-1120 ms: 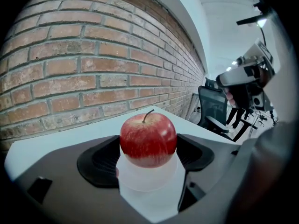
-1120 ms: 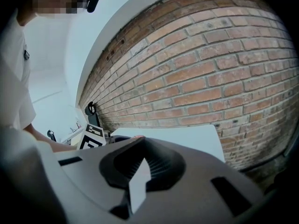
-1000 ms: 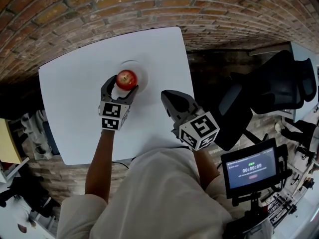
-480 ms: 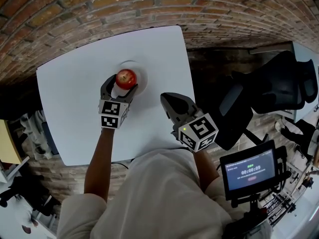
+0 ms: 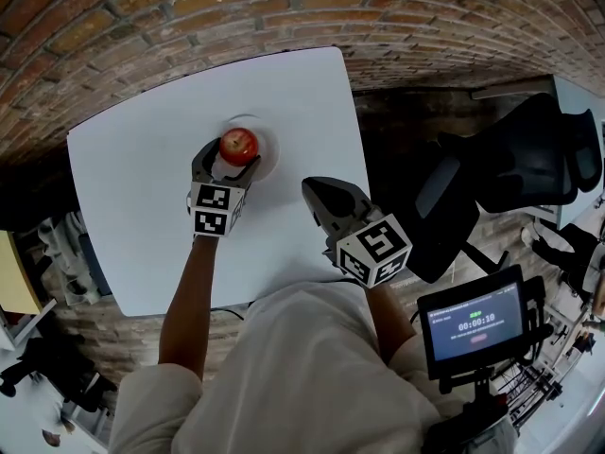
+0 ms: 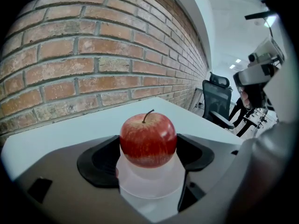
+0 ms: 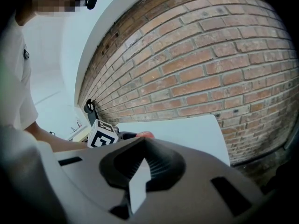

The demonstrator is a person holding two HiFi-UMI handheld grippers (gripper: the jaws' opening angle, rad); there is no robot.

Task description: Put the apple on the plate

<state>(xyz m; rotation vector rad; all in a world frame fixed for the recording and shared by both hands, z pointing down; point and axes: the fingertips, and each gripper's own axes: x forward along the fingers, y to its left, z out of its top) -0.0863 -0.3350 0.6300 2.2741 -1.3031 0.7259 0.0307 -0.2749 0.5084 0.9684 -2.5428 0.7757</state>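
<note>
A red apple (image 5: 238,145) sits between the jaws of my left gripper (image 5: 229,162), over a small white plate (image 5: 266,150) near the middle of the white table (image 5: 132,216). In the left gripper view the apple (image 6: 148,140) stands stem up, with both black pads against its sides and the plate (image 6: 147,183) right beneath it. I cannot tell whether the apple touches the plate. My right gripper (image 5: 318,190) hovers near the table's right front edge, shut and empty. Its jaws meet in the right gripper view (image 7: 139,174).
A brick wall (image 5: 284,8) runs behind the table. A black office chair (image 5: 529,159) stands to the right of the table. A small screen on a stand (image 5: 473,324) is at the lower right. The table's right edge (image 5: 357,130) is close to my right gripper.
My left gripper has crept slightly forward with the apple, further over the plate. The right gripper has barely moved.
</note>
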